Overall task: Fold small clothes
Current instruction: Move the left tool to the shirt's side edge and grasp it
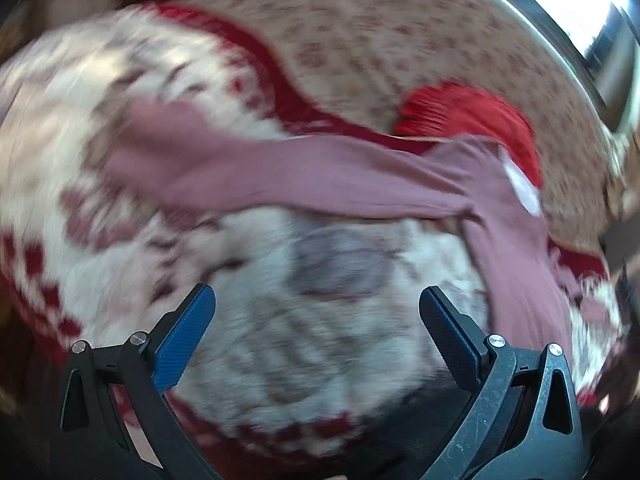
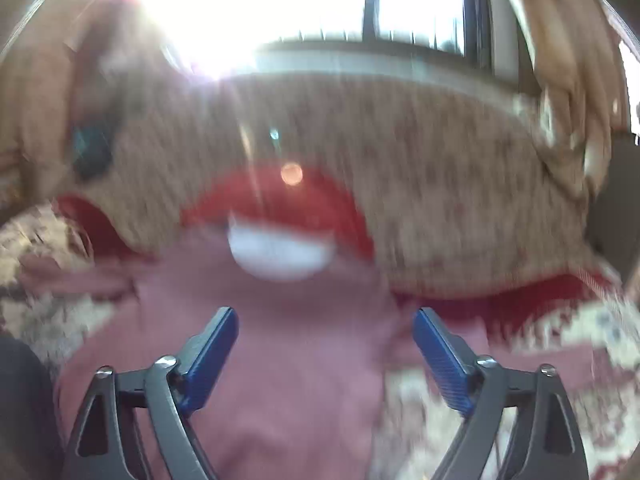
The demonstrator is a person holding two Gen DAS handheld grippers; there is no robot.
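A dusty pink ribbed garment (image 1: 304, 176) lies stretched across a white blanket with red patterns (image 1: 100, 132), its white neck label (image 1: 524, 192) at the right end. A red knitted piece (image 1: 472, 120) lies just beyond it. My left gripper (image 1: 316, 300) is open and empty above the blanket, short of the pink garment. In the right wrist view the pink garment (image 2: 300, 360) lies under my right gripper (image 2: 324, 320), which is open and empty. The white label (image 2: 280, 256) and the red piece (image 2: 280, 200) lie ahead of it. Both views are blurred.
A beige cover with small reddish dots (image 1: 380, 40) spreads beyond the blanket; it also shows in the right wrist view (image 2: 440, 160). A bright window (image 2: 420, 4) is behind it. A dark blue object (image 2: 92, 152) lies at the far left.
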